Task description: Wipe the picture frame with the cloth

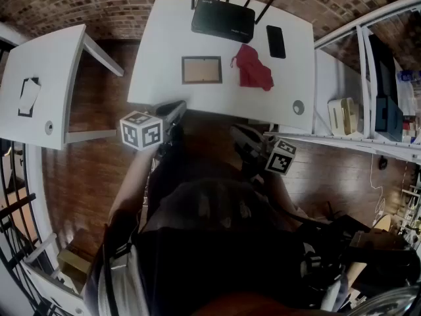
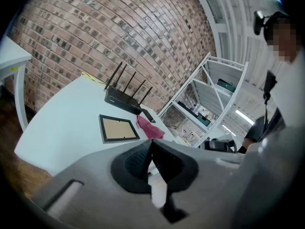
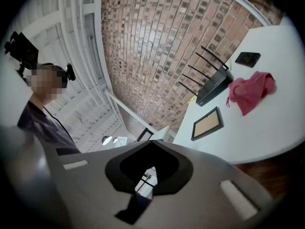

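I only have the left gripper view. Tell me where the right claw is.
Observer: In the head view the right claw hangs just short of the table's near edge, over the wooden floor, to the right of the left claw.
Operator: Report its jaws.
Observer: The right gripper view shows them shut, with nothing between them.
Operator: Say which claw sits nearer the cloth.
Observer: From above, the cloth lies right of the picture frame, on the right claw's side.
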